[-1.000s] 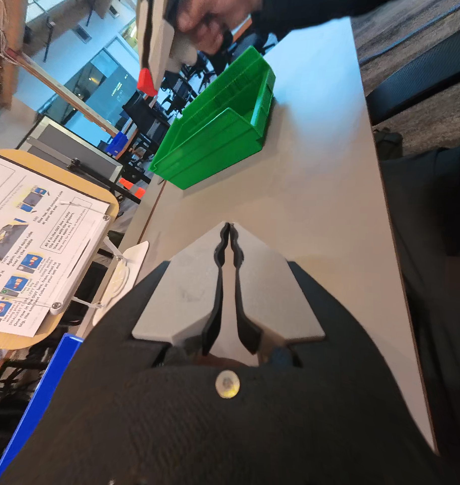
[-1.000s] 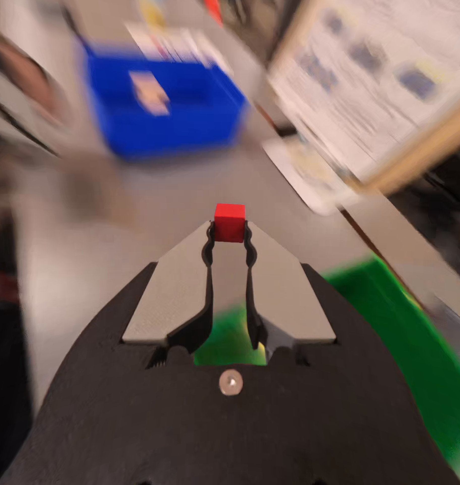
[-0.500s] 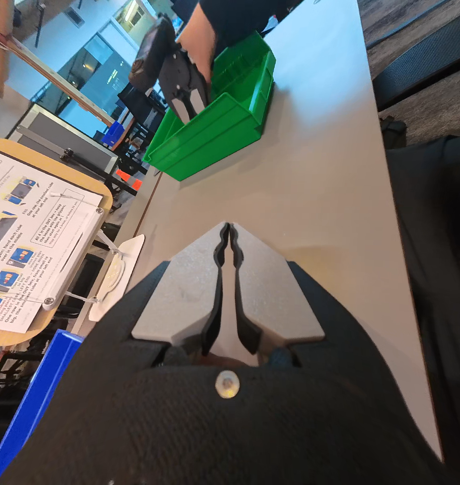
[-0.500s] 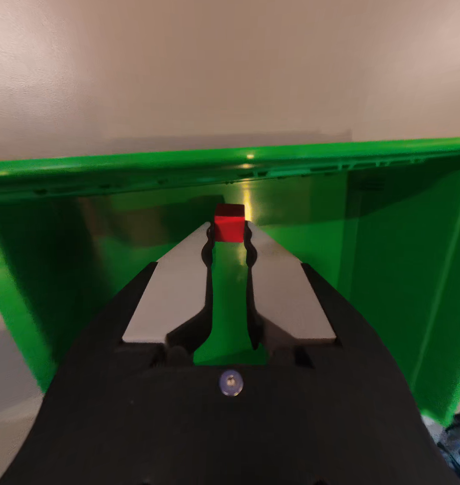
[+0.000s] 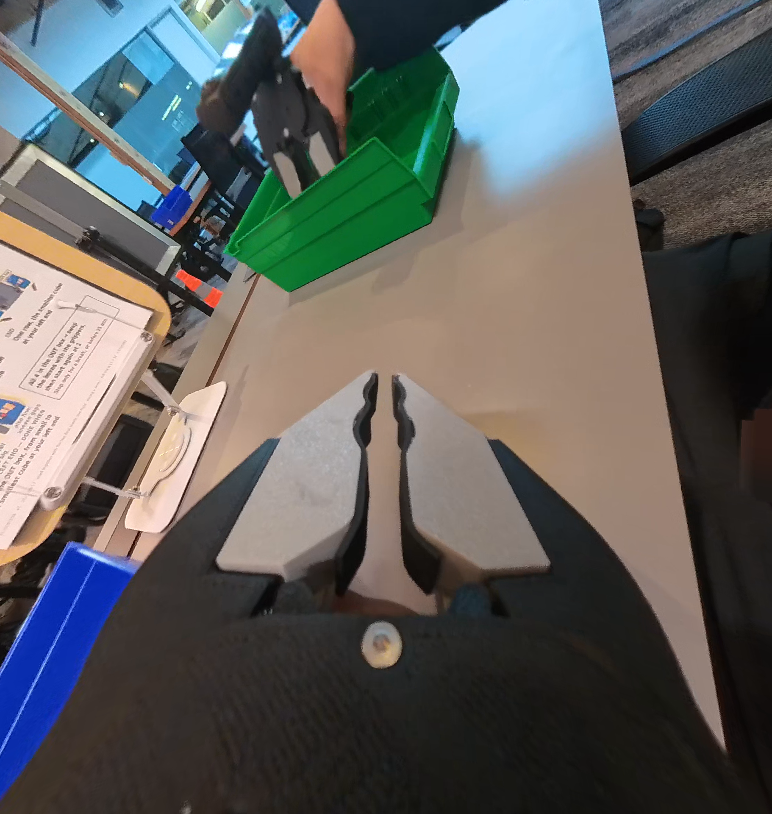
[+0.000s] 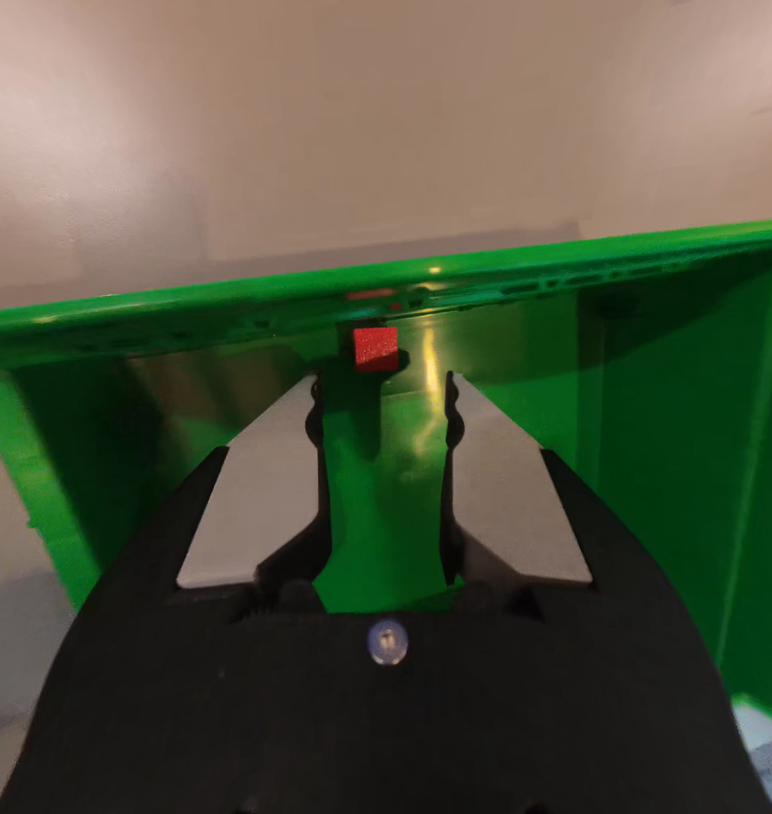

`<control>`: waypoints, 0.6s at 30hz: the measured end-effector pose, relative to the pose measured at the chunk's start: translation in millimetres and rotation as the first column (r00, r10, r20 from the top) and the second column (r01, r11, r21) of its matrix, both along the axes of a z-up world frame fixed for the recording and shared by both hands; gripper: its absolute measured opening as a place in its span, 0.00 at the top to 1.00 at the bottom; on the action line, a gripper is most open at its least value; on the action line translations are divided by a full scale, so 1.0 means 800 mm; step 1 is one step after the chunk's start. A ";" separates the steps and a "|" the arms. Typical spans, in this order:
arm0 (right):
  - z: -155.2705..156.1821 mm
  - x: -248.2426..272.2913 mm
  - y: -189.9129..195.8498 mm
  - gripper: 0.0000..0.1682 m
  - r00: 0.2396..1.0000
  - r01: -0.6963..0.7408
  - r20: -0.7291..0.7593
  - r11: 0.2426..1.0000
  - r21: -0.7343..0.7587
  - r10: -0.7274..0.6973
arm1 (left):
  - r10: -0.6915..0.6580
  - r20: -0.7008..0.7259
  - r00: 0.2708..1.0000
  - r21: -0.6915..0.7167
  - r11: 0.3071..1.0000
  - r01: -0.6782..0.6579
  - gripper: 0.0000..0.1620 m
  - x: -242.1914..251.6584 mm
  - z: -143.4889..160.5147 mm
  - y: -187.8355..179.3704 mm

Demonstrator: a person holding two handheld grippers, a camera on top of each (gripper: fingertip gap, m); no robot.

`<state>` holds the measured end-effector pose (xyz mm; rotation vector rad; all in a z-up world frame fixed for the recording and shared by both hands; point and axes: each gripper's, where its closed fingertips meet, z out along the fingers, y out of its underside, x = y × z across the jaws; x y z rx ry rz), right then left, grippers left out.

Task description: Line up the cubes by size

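A small red cube (image 6: 374,356) lies free inside the green bin (image 6: 639,418), close to the wall under its rim. My right gripper (image 6: 383,376) is open, with its fingertips just short of the cube and not touching it. In the left wrist view the right gripper (image 5: 303,163) reaches into the green bin (image 5: 353,220), held by a hand; the cube is hidden there. My left gripper (image 5: 384,379) is empty over the grey table (image 5: 485,308), its tips only a thin slit apart.
A blue bin (image 5: 54,638) stands at the near left. An instruction sheet on a wooden board (image 5: 45,374) rests on a white stand (image 5: 177,453) at the table's left edge. A person's dark-clothed leg (image 5: 727,396) is along the right edge.
My right gripper came down into the green bin, opened and let go of the red cube, which now lies in the bin. My left gripper's tips parted very slightly.
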<state>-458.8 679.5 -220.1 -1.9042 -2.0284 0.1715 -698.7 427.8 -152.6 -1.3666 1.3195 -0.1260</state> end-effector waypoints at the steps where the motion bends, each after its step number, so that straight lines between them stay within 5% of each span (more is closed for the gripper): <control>1: 0.018 -0.002 0.000 0.68 0.999 0.022 -0.050 1.000 0.020 -0.021 | 0.015 0.009 1.000 -0.005 1.000 -0.015 0.99 -0.006 0.003 0.001; 4: 0.095 -0.029 -0.026 0.68 0.948 0.053 -0.316 0.996 0.072 -0.028 | 0.069 0.042 0.997 -0.027 0.997 -0.067 0.98 -0.030 0.013 0.000; 7: 0.173 -0.071 -0.087 0.72 0.810 0.040 -0.586 0.996 0.075 0.012 | 0.135 0.022 0.991 -0.022 0.991 -0.135 0.95 -0.073 0.025 -0.005; 10: 0.212 -0.116 -0.155 0.76 0.687 -0.004 -0.726 0.999 0.040 0.031 | 0.238 0.014 0.971 -0.012 0.971 -0.238 0.95 -0.127 0.052 0.006; 13: 0.203 -0.171 -0.221 0.65 0.652 -0.097 -0.756 0.995 -0.002 0.062 | 0.328 0.018 0.945 -0.048 0.944 -0.327 0.96 -0.169 0.080 0.028; 18: 0.126 -0.260 -0.270 0.58 0.715 -0.163 -0.680 0.984 0.068 0.165 | 0.324 -0.283 0.903 -0.147 0.915 -0.375 0.91 -0.207 0.046 0.066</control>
